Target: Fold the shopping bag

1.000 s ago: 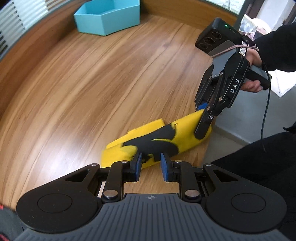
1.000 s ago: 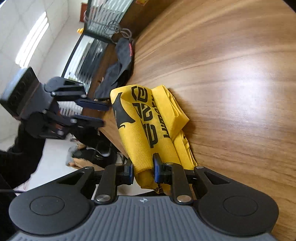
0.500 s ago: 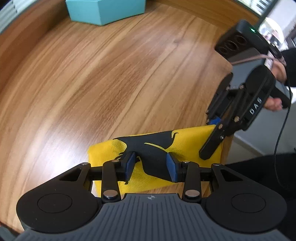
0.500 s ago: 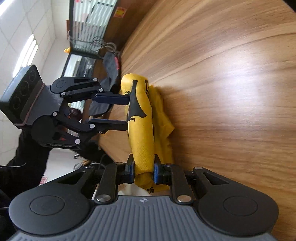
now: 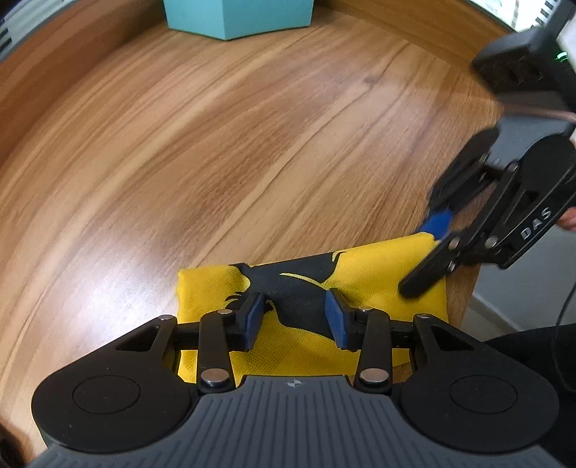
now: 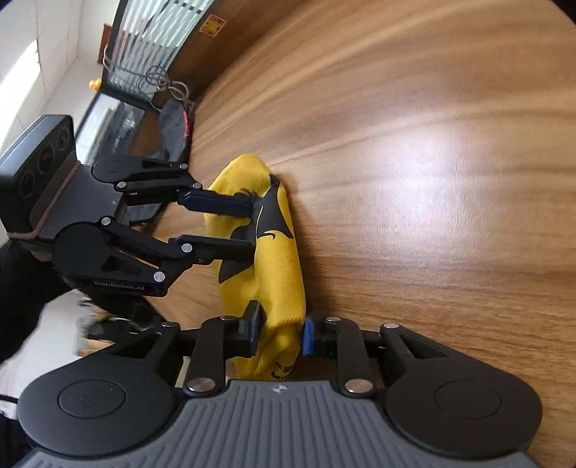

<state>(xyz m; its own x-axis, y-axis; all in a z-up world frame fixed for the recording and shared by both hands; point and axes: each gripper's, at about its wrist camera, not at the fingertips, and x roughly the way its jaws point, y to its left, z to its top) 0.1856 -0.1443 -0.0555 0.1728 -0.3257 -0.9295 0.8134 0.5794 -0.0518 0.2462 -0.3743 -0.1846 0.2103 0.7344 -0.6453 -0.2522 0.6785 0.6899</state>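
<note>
Worktop: broad brown wood-grain worktop [image 5: 252, 151], its near edge beside the bag.
Box: teal angular cardboard box [image 5: 237, 14] at the far side, top cut off.
Bag: folded yellow non-woven shopping bag with black print [image 5: 363, 273], flat at the worktop's near edge, long axis running from one gripper to the other.
Left hand-held gripper [image 5: 293, 316]: directly over the bag's middle, pads apart, gripping nothing.
Right hand-held gripper [image 6: 280, 333]: astride the bag's end, jaws just opened wider, left pad clear; right-pad contact unclear.
Hidden: folded layers underneath.

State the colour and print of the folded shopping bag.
Yellow with a black graphic; the shopping bag shows best in the left wrist view.
</note>
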